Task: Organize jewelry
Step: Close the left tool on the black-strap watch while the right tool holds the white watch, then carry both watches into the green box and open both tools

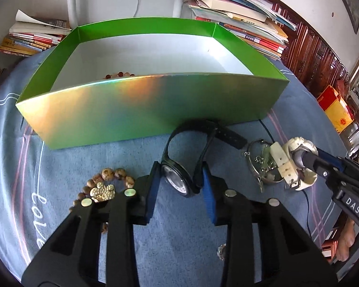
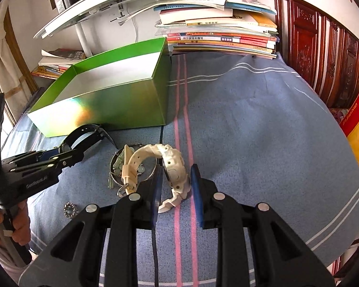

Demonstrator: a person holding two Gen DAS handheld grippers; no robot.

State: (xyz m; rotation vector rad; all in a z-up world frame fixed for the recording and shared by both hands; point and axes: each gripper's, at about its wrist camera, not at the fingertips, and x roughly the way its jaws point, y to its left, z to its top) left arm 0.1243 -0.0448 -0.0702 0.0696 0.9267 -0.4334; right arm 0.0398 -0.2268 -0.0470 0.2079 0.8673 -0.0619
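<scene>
From the left claw's camera, the left gripper has its 2 blue pads squeezed on the black watch, one on each side of the round face, and the watch sits on the blue cloth. The green box stands just behind, with some red beads inside. A bead bracelet and a gold charm lie to the left. From the right claw's camera, the right gripper is closed on the white watch, which lies on the cloth beside a silver bangle. A small sparkly ring waits nearby. I think both watches are being picked up. Next, each must be lifted over the box wall and let go inside.
</scene>
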